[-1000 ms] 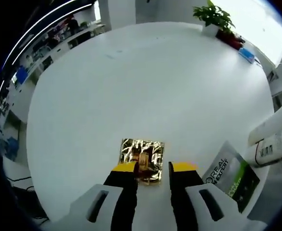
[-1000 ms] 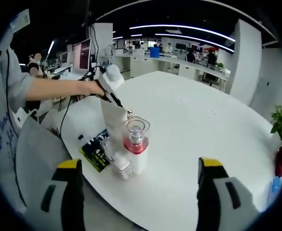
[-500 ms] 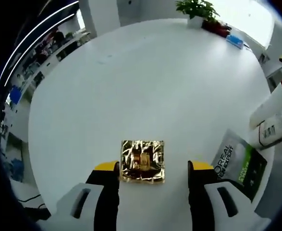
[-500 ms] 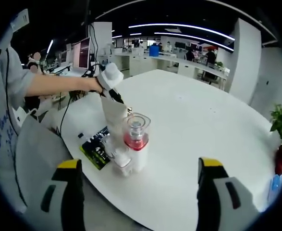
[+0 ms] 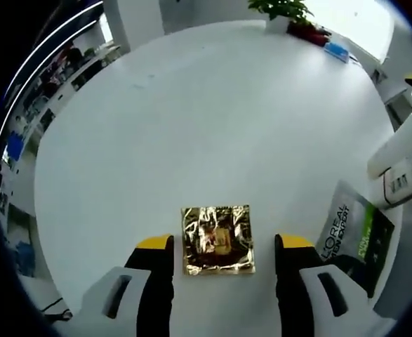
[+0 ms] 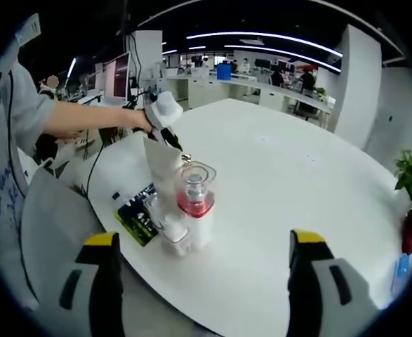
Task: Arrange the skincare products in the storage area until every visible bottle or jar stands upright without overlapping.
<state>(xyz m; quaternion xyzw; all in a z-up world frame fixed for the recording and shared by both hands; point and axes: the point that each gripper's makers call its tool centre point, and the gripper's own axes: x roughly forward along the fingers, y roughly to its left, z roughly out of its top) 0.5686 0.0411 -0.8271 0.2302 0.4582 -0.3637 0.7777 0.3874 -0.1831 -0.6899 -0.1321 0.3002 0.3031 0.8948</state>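
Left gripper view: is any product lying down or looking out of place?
Yes. The gold foil sachet lies flat on the white table between the open left tongs. The green L'Oreal sachet also lies flat, beside tipped white tubes.

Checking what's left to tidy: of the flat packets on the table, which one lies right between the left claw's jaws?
The gold foil sachet. It lies flat between the open left claw, untouched. The green-and-white L'Oreal sachet lies off to one side, beyond the jaw.

Foil sachet [image 5: 217, 239] flat on table [image 5: 213, 126] — printed pouch [image 5: 354, 235] right, tubes [image 5: 409, 165] behind it
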